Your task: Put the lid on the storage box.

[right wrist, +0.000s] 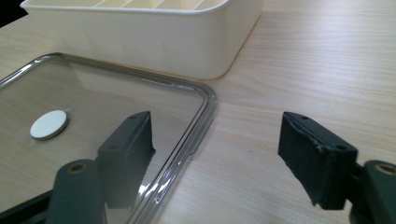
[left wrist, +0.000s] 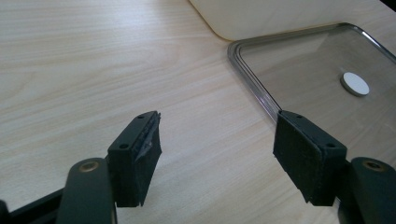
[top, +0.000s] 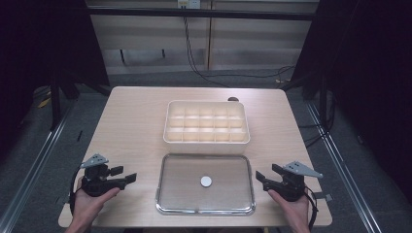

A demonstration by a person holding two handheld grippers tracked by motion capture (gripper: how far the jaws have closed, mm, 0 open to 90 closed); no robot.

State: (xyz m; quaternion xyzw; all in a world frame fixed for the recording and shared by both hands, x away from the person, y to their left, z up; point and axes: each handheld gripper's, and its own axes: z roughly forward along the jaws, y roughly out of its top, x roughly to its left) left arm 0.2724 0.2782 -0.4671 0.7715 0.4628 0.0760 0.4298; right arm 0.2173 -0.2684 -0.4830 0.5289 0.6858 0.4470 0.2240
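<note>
Left gripper (top: 127, 175): held in the person's left hand at the near left of the table, jaws spread with nothing between them, pointing toward the lid's left edge; in the left gripper view the pads (left wrist: 142, 156) stand wide over bare wood.
Right gripper (top: 261, 177): held in the right hand at the near right, jaws likewise spread and empty, aimed at the lid's right edge; in the right gripper view one pad (right wrist: 310, 156) hangs over wood, the other over the lid's corner.
Clear lid (top: 170, 196): lies flat between the two grippers, near edge of the table, rimmed and see-through, a white round knob (top: 206, 181) at its middle; apart from both grippers.
Placement, judged: the grippers flank the lid symmetrically, likely so each can take a side for a level lift onto the box.
Divided box (top: 206, 141): cream, open, compartments look empty; just beyond the lid, at the table's middle.
Table (top: 131, 116): pale wood grain, matte.
Room: dark curtains on both sides, pale panelled wall at the back, a black cable (top: 194, 60) trailing down to the grey floor.
</note>
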